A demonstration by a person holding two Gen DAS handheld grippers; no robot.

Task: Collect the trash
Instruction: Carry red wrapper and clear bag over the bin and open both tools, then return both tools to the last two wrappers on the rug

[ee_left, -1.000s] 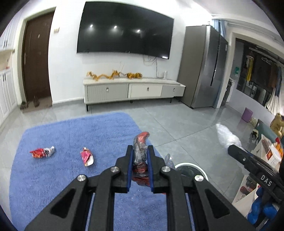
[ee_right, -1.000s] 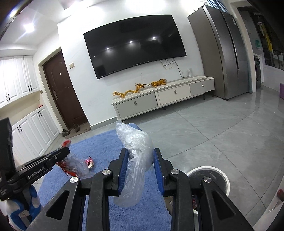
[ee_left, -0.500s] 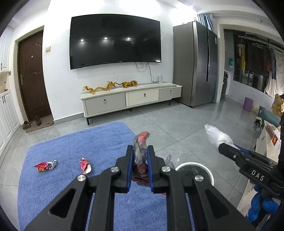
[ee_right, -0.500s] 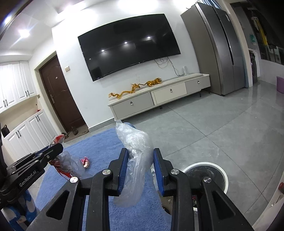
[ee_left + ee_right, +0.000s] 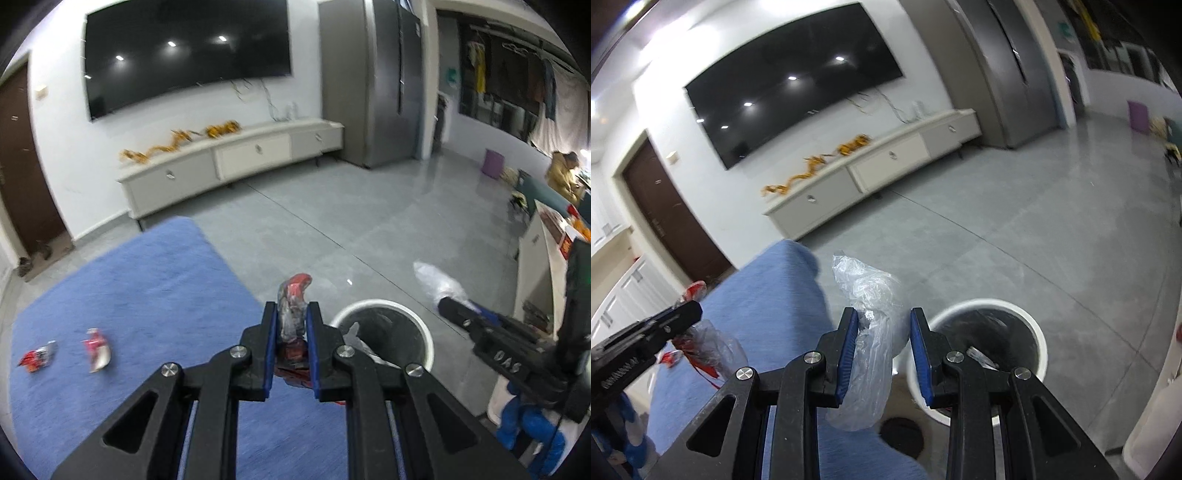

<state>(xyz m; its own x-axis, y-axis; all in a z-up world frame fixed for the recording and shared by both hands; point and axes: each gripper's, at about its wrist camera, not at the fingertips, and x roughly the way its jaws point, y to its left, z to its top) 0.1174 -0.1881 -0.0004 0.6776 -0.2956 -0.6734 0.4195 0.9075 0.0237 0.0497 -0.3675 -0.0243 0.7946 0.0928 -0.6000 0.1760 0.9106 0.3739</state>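
My left gripper (image 5: 291,314) is shut on a crumpled red and silver snack wrapper (image 5: 293,295), held above the rug just left of the white-rimmed trash bin (image 5: 384,306). My right gripper (image 5: 881,319) is shut on a crumpled clear plastic bag (image 5: 871,295), left of the same bin (image 5: 986,306), which holds some trash. The right gripper also shows in the left wrist view (image 5: 448,306) with the bag (image 5: 436,282). The left gripper shows in the right wrist view (image 5: 690,314). Two more red wrappers (image 5: 96,349) (image 5: 37,358) lie on the blue rug (image 5: 129,295).
A white TV cabinet (image 5: 236,158) stands under a wall TV (image 5: 184,51), with a grey fridge (image 5: 369,81) to its right. A white table edge (image 5: 535,258) with boxes is at the right. A dark round disc (image 5: 901,435) lies on the floor by the bin.
Both grippers have tilted down and moved toward the bin, which now sits larger and closer in both views. Each still holds its piece of trash.
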